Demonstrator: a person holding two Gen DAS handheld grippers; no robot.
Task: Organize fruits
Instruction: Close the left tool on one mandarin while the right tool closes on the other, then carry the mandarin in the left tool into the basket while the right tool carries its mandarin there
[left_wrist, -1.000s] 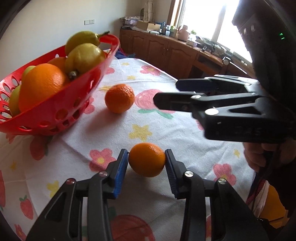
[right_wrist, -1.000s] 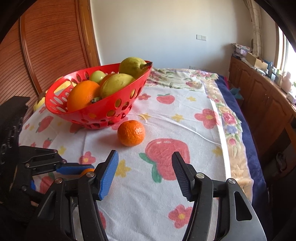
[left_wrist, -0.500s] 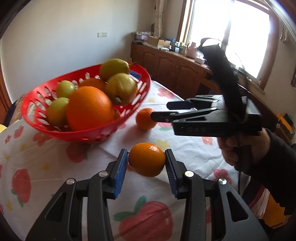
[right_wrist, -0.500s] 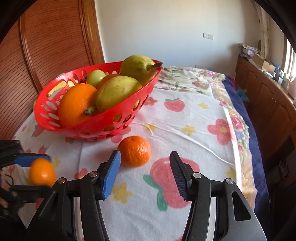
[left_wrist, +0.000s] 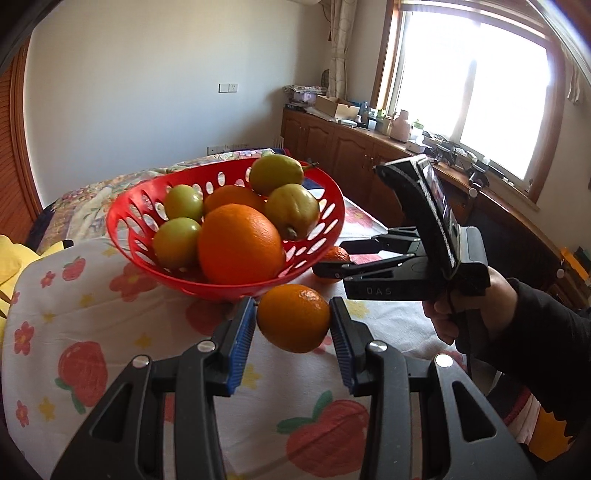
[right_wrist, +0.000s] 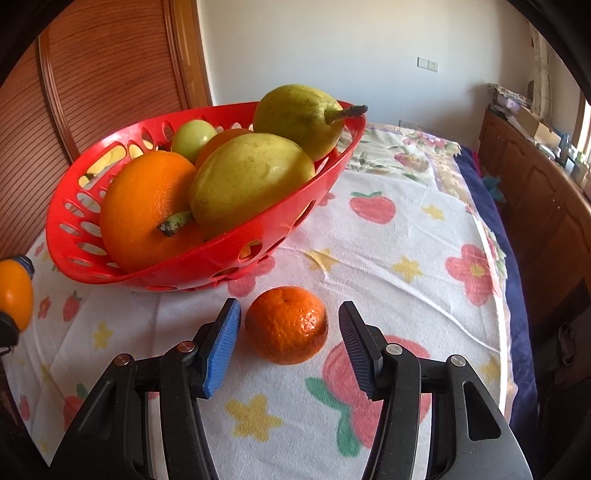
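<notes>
My left gripper (left_wrist: 293, 326) is shut on a small orange (left_wrist: 293, 318) and holds it in the air just in front of the red basket (left_wrist: 177, 284). That held orange also shows at the left edge of the right wrist view (right_wrist: 14, 295). The basket (right_wrist: 207, 266) holds a big orange (left_wrist: 240, 248), pears and green fruits. My right gripper (right_wrist: 288, 338) is open, its fingers on either side of a second small orange (right_wrist: 287, 325) that lies on the cloth beside the basket. The right gripper also shows in the left wrist view (left_wrist: 343, 258).
The table has a white cloth (right_wrist: 406, 258) printed with strawberries, flowers and stars. Wooden cabinets (left_wrist: 354, 158) with clutter stand under a bright window on the right. A wooden panel (right_wrist: 110, 74) is behind the basket. A yellow item (left_wrist: 14, 254) lies at the far left.
My left gripper has lifted its orange off the cloth, up to the basket's near side. My right gripper has moved forward until its open fingers flank the second orange.
</notes>
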